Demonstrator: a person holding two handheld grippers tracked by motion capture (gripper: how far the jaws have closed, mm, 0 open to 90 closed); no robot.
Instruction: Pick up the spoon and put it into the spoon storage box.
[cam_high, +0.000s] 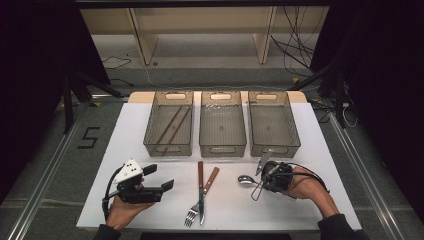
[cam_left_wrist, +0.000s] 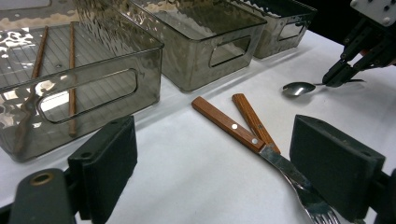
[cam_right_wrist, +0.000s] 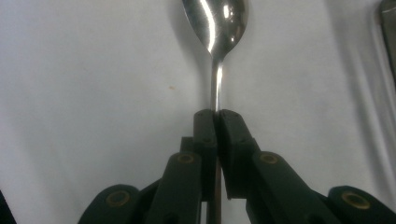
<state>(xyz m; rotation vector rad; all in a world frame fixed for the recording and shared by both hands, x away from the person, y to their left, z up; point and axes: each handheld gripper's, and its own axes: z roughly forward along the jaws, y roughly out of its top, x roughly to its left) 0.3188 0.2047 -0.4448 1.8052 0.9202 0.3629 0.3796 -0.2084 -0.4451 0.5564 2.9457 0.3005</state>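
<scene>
While the left gripper (cam_high: 159, 180) rests with its jaws spread wide and empty, the right gripper (cam_right_wrist: 215, 116) pinches the spoon (cam_right_wrist: 215, 28) by its handle at the near right of the table (cam_high: 125, 150).

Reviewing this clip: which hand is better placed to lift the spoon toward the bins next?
Right. The right gripper is shut on the spoon handle, just in front of the right bin. The left gripper is open and holds nothing, beyond the fork and knife.
</scene>
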